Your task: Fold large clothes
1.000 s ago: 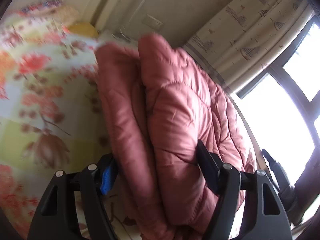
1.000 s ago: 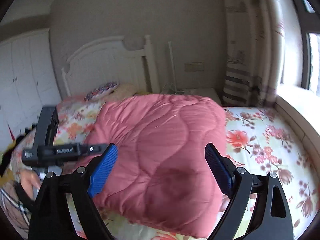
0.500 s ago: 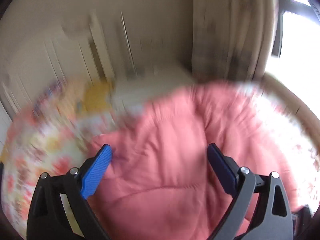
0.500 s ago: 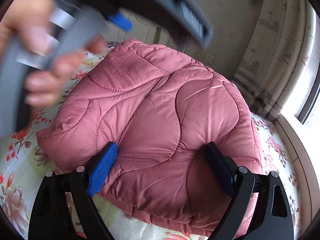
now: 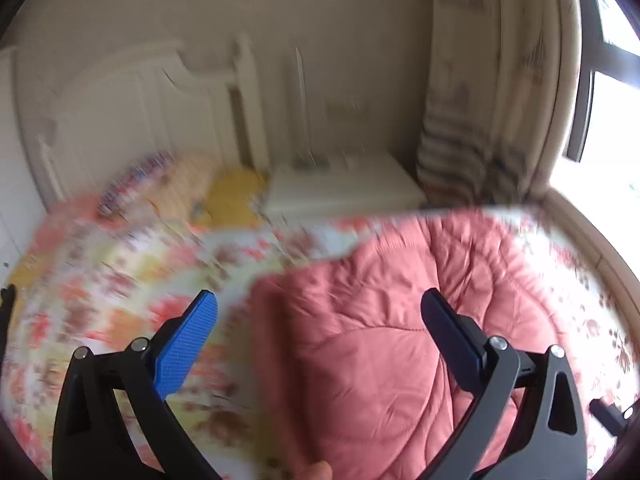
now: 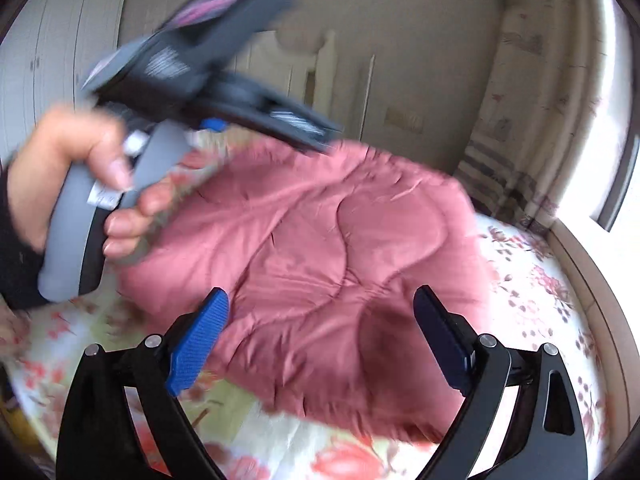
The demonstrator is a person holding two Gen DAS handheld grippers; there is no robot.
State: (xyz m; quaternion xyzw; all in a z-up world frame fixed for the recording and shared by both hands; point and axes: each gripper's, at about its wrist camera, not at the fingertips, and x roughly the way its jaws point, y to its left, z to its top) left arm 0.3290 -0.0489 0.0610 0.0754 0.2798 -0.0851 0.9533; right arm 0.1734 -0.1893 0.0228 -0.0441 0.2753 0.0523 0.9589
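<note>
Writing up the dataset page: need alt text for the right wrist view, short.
A folded pink quilted coat lies on a floral bedsheet, seen between the open fingers of the right tool, which grips nothing. At upper left a hand holds the left tool by its grey handle above the coat, blurred; a white headboard and curtain stand behind.

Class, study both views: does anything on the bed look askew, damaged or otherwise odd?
Nothing stands out. The pink coat lies folded in a puffy bundle on the floral sheet, unspilled and untorn as far as the blur allows. Both claws, left and right, hang open above it.
</note>
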